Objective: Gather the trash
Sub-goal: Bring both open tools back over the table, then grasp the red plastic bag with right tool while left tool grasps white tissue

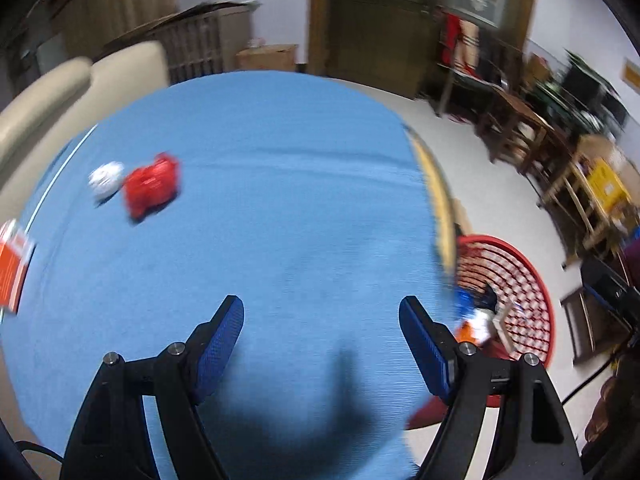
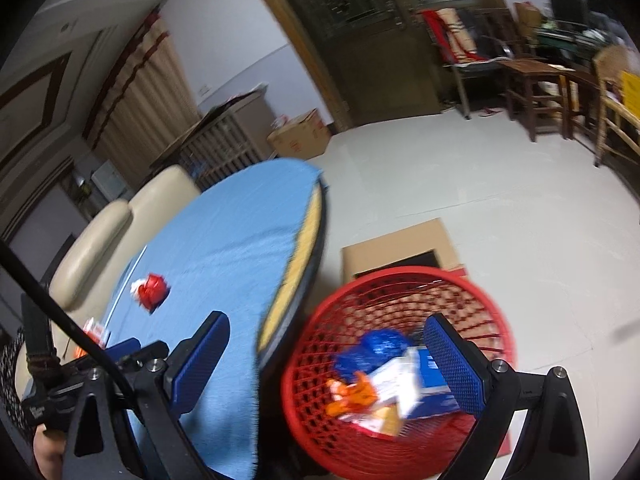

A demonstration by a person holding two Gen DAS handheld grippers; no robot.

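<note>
From my left wrist, my left tongs (image 1: 321, 322) hang spread wide and empty over the blue-covered desk (image 1: 280, 208). A crumpled red wrapper (image 1: 150, 190) lies far across the cloth, touching a white paper ball (image 1: 106, 179); an orange-red packet (image 1: 12, 268) sits at the desk's left edge. The red mesh basket (image 1: 532, 280) stands on the floor past the right edge.

From my right wrist, my right tongs (image 2: 326, 342) are spread and empty above the basket, where blue, white and orange trash (image 2: 384, 380) lies. The desk's rim stands between basket and wrapper. A flat cardboard piece (image 2: 396, 244) lies behind the basket.
</note>
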